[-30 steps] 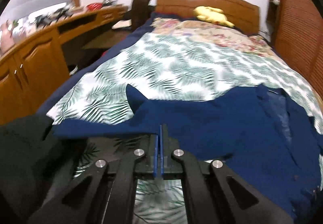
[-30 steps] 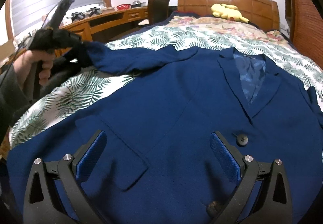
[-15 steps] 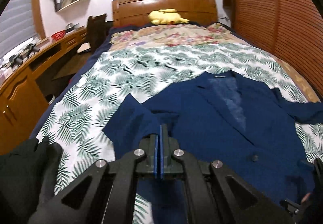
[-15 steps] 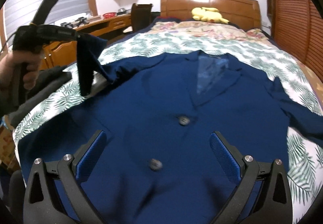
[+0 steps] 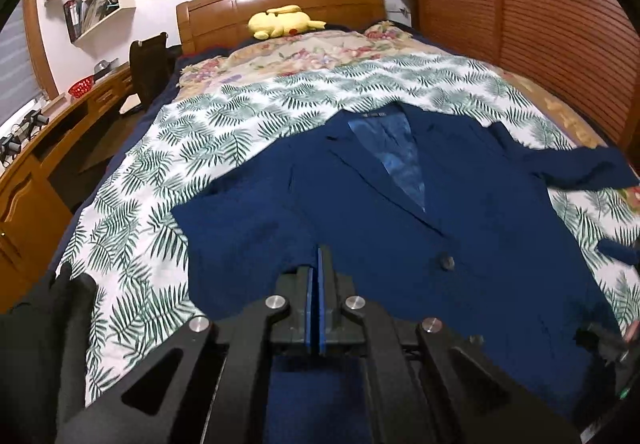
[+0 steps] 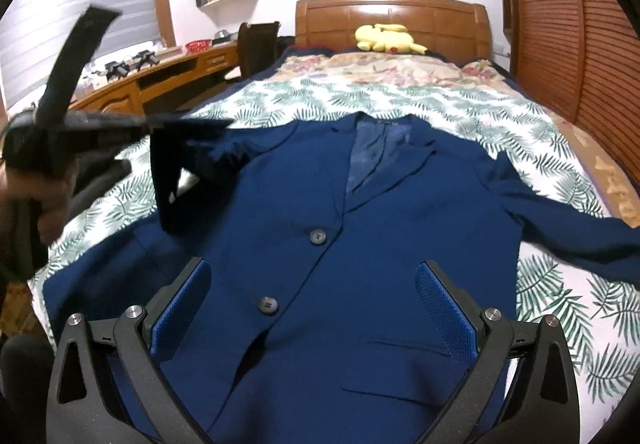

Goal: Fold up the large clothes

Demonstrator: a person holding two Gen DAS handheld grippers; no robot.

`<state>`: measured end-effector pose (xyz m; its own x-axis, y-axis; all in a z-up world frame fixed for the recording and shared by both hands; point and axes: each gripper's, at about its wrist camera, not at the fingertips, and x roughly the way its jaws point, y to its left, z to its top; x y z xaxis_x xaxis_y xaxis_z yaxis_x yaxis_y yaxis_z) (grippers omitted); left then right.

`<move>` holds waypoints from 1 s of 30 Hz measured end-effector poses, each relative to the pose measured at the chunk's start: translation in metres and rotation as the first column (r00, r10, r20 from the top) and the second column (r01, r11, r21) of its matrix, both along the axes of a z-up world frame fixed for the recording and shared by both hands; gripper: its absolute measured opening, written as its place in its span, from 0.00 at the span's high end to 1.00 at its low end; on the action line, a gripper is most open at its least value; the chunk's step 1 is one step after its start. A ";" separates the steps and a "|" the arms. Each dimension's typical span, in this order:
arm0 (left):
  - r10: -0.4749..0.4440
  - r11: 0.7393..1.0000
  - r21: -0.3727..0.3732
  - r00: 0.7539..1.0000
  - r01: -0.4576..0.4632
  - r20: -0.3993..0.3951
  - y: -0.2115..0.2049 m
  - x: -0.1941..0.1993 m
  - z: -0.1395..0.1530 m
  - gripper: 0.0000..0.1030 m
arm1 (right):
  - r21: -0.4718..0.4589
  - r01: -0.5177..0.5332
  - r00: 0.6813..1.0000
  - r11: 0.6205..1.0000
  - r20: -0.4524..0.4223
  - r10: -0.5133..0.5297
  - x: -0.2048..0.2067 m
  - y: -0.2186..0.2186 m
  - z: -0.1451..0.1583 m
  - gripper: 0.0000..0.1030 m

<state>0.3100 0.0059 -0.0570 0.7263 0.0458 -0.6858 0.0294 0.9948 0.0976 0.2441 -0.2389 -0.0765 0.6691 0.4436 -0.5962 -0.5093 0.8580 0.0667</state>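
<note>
Navy blazer (image 6: 400,228) face-up, one sleeve (image 6: 208,148) lifted

A navy blazer (image 6: 400,212) lies face up on the bed, collar toward the headboard, lapels open on a lighter blue lining (image 5: 396,152). Two dark buttons show down its front; the upper button (image 6: 318,236) sits just below the lapels. A flap pocket (image 6: 404,368) shows near the hem. One sleeve (image 6: 560,220) stretches flat sideways; the other sleeve (image 6: 200,148) is lifted off the bed, its end hanging down.
</note>
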 end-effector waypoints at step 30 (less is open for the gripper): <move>0.068 0.994 -0.073 0.990 -0.077 -0.122 0.079 -0.018 -0.052 0.55 | -0.048 -0.059 0.998 0.997 0.029 0.061 -0.021 0.046 0.016 0.00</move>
<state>0.2920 0.0851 -0.1087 0.6359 0.0388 -0.7708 -0.0360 0.9991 0.0207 0.2233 -0.1932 -0.0603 0.6600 0.4553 -0.5976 -0.5613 0.8275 0.0105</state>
